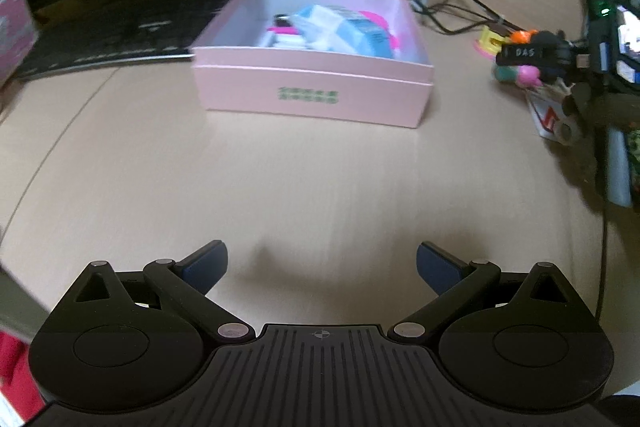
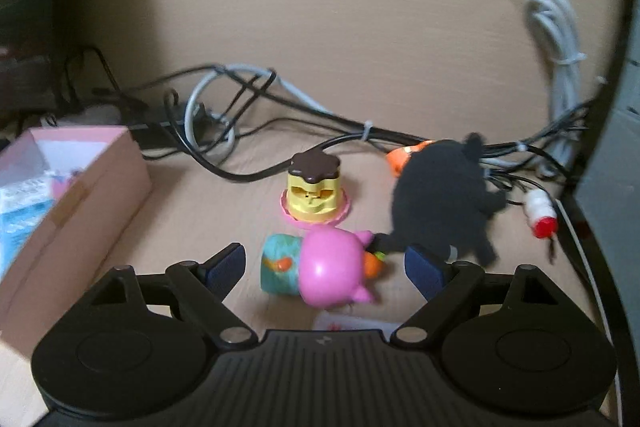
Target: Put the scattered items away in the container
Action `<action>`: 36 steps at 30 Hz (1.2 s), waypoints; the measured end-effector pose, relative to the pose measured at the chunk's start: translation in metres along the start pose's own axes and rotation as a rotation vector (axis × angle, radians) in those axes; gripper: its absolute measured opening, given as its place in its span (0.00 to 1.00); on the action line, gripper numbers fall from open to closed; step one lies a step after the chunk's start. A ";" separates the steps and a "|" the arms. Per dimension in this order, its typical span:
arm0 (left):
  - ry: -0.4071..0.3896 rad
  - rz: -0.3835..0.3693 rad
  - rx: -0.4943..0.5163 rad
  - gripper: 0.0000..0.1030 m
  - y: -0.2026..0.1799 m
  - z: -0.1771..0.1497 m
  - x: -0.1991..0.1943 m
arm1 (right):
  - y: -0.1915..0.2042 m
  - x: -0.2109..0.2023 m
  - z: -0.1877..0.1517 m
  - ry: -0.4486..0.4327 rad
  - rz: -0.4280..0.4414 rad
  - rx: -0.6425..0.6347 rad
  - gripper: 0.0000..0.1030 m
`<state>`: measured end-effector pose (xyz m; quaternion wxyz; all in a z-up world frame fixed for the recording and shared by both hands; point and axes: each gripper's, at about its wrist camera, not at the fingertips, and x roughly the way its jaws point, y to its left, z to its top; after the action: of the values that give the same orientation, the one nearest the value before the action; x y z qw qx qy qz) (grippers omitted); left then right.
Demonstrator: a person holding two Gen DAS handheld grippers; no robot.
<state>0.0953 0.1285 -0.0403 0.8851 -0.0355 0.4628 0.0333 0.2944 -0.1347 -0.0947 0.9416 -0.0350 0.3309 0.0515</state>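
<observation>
Pink cardboard box point(image 1: 312, 83), centre of the left wrist view, holds blurred blue, white and magenta items that cannot be identified. Left gripper point(image 1: 322, 267) hovers over bare tabletop point(image 1: 280, 179), jaws spread wide, empty. In the right wrist view, the right gripper point(image 2: 325, 265) has its jaws apart on either side of a pink pig toy point(image 2: 332, 271), untouched; the toy lies on its side, long axis running left–right, teal base to the left. Behind it stand a yellow pudding toy point(image 2: 315, 197) and a featureless black plush point(image 2: 440, 199), which partly hides the cables point(image 2: 240, 95).
</observation>
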 end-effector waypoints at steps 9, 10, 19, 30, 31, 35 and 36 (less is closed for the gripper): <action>-0.059 0.000 0.016 1.00 0.004 -0.009 -0.013 | 0.022 -0.045 -0.016 0.008 0.127 -0.076 0.67; -0.065 -0.003 0.021 1.00 0.003 -0.009 -0.013 | 0.025 -0.057 -0.020 0.011 0.171 -0.089 0.67; -0.099 -0.055 -0.041 1.00 0.008 0.002 -0.008 | 0.074 -0.149 -0.082 0.005 0.422 -0.258 0.79; -0.115 -0.101 0.012 1.00 0.001 -0.004 -0.012 | 0.001 -0.118 -0.054 -0.041 0.010 -0.100 0.94; -0.122 -0.109 0.023 1.00 0.000 -0.005 -0.015 | -0.008 -0.106 -0.052 -0.018 -0.013 -0.070 0.94; -0.129 -0.118 0.074 1.00 -0.009 -0.009 -0.021 | -0.028 -0.064 -0.046 0.054 -0.103 0.006 0.94; -0.128 -0.115 0.086 1.00 -0.011 -0.010 -0.021 | -0.031 -0.056 -0.045 0.066 -0.106 0.022 0.94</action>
<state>0.0758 0.1163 -0.0282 0.9140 -0.0220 0.4035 -0.0352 0.2267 -0.1743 -0.0933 0.9320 -0.0436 0.3599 -0.0032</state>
